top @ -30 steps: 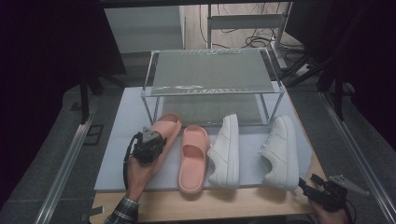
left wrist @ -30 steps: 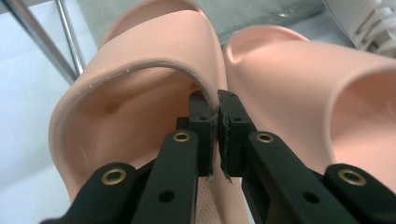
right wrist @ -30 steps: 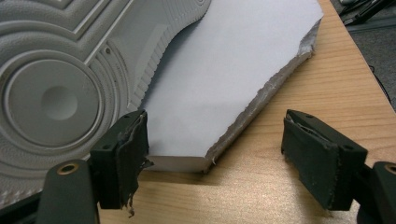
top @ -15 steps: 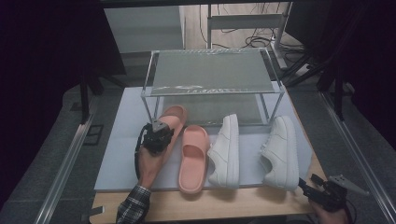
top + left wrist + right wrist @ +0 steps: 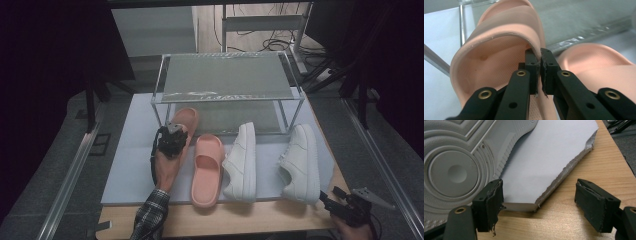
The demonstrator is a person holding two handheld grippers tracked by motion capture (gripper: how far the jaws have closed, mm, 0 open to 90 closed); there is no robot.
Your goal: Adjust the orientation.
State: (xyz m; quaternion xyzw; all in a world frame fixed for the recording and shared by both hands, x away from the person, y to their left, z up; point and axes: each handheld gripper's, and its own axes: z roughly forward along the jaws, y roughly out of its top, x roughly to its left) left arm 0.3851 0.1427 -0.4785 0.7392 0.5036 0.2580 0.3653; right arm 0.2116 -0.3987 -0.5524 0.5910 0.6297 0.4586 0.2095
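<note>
1. The pink slide sandal (image 5: 184,120) is the thing in hand: it sits at the left of the row, its toe end at the foot of the wire shelf rack (image 5: 227,80), raised and tilted on the pale mat (image 5: 130,150)

2. The left tool (image 5: 541,63) has its jaws nearly together, pinched on the edge of the sandal's strap, as the left gripper view shows; in the high view the left hand (image 5: 167,165) carries it from behind the heel

3. Judging by the look, the sandal is moulded foam: light, soft and springy. The strap edge bends under the pinch, so the shoe may swing or droop from that one point. The strap's thick rim, close to where it joins the sole, seems the firmest hold; the smooth footbed would be harder to grip

4. Its partner, the second pink sandal (image 5: 206,167), lies flat just beside it on the right, with two white sneakers (image 5: 242,160) (image 5: 301,162) farther right, all pointing toward the rack

5. The rack has a mesh top level and a lower level beneath; the lifted sandal's toe is at the lower opening

6. The right tool (image 5: 539,200) rests near the tabletop (image 5: 584,170) edge with its jaws standing wide and nothing between them, a sneaker's sole close at its left
</note>
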